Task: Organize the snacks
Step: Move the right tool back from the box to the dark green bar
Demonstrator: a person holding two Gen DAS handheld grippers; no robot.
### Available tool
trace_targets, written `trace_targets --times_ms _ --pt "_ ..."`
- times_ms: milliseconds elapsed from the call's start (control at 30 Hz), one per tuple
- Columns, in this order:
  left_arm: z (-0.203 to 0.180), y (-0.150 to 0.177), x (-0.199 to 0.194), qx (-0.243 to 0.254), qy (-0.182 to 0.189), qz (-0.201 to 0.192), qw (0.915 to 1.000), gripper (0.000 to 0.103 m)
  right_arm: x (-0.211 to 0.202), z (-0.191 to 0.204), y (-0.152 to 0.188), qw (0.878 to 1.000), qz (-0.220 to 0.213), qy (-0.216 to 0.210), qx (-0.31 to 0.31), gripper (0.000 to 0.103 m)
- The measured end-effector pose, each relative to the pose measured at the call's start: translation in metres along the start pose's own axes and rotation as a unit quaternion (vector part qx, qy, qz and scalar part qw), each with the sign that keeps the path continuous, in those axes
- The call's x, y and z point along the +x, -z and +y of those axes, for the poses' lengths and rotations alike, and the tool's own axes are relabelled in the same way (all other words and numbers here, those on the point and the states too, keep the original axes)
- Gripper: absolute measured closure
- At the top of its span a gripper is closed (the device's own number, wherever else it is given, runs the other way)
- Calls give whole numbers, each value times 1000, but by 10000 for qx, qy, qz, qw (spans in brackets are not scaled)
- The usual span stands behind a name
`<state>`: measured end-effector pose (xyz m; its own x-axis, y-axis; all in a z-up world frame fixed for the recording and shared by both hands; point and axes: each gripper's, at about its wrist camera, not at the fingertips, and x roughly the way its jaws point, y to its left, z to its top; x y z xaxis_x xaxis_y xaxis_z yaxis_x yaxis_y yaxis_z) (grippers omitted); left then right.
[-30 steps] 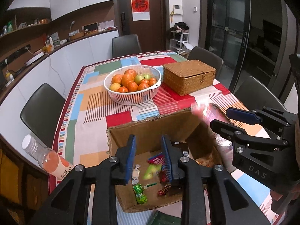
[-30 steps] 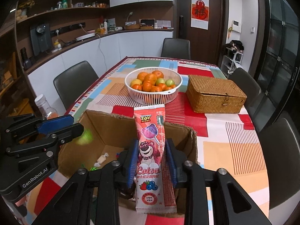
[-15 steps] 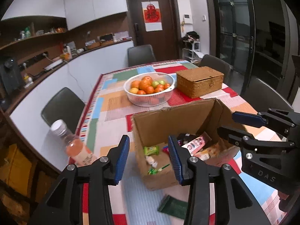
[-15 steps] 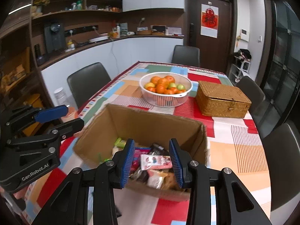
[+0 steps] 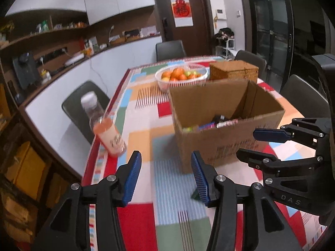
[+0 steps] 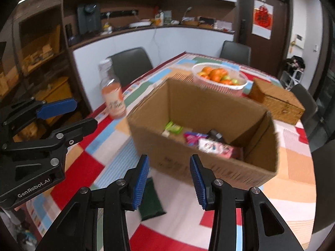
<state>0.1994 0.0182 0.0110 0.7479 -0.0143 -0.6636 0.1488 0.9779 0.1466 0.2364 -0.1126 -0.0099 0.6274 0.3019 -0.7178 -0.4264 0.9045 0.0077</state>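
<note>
At the table's left edge stands a clear plastic bottle (image 5: 104, 125) of pink drink. The left gripper (image 5: 166, 177) and right gripper (image 6: 169, 177), ribbed blue pads apart and empty, hover near a flat dark-green packet (image 6: 150, 200). Beyond it, the open corrugated cardboard box (image 6: 209, 163) holds glossy snack wrappers (image 6: 215, 146).

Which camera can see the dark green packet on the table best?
The right wrist view. There the dark green packet lies flat on the tablecloth in front of the cardboard box, and only part is hidden behind a finger of the right gripper. The left wrist view shows just a corner beside a finger.
</note>
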Motion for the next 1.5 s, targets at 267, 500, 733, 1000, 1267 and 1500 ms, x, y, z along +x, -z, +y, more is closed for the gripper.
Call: trace_targets --times_ms 267,500,733,1000,1267,1500 --pt "14 41 18 -345 106 542 9979 51 29 18 22 9980 556 -131 -263 61" --pt "16 63 31 -400 -40 786 9961 47 59 26 38 9930 1082 -223 -414 55" --pt "17 81 48 -463 -51 1065 9932 45 85 29 55 9869 1524 -330 -402 51" --pt "16 95 65 -718 -12 1336 9884 43 106 36 62 9819 1767 -361 -581 45" --pt "16 102 75 -833 -43 1454 9859 40 130 38 62 9783 1980 -389 -459 45" --pt "22 104 80 -952 -110 1506 9839 40 131 37 61 9802 1904 -336 -417 45"
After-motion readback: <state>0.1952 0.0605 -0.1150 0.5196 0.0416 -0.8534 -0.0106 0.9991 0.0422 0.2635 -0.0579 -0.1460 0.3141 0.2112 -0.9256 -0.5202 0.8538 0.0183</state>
